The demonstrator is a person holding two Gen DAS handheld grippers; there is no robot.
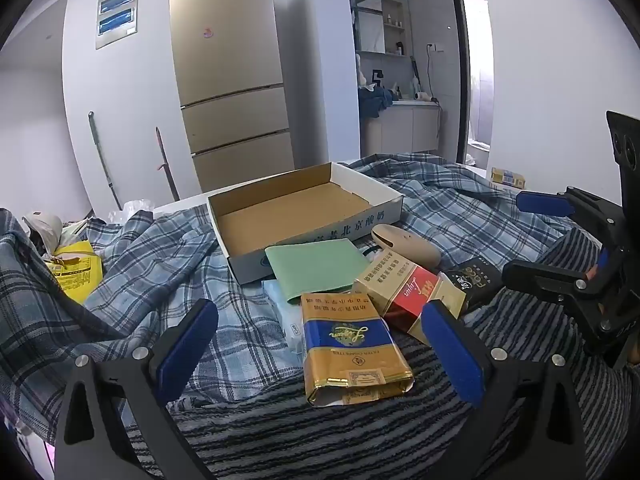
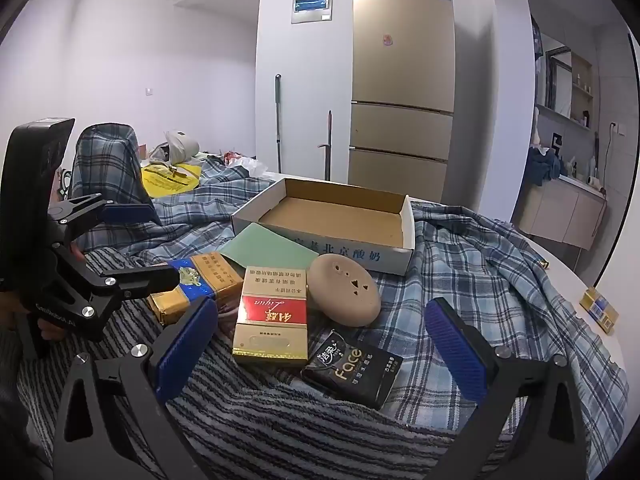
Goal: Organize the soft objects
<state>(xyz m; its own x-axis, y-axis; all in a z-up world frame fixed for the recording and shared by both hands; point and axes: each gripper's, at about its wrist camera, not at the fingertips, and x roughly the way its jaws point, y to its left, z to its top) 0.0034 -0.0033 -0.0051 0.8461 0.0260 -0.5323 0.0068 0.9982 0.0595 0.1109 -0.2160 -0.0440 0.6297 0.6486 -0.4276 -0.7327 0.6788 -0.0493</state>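
Observation:
A shallow cardboard box (image 1: 240,210) (image 2: 408,220) lies empty on the plaid cloth. In front of it are a green pack (image 1: 316,266) (image 2: 264,246), a blue-gold soft pack (image 1: 352,344) (image 2: 200,280), a red-gold pack (image 1: 404,288) (image 2: 272,316), a beige oval pouch (image 1: 408,246) (image 2: 344,290) and a black "Face" packet (image 1: 476,280) (image 2: 352,372). My left gripper (image 1: 320,356) is open around the blue-gold pack, not touching. My right gripper (image 2: 324,348) is open above the red-gold pack and black packet. Each gripper shows in the other's view, the left (image 2: 132,240), the right (image 1: 532,240).
A light blue tissue pack (image 1: 286,320) lies under the green pack. A yellow bag (image 1: 76,272) (image 2: 168,178) sits at the left. A small gold-blue box (image 2: 600,308) (image 1: 508,178) lies on the white table edge at the right. A striped towel (image 2: 280,420) covers the near side.

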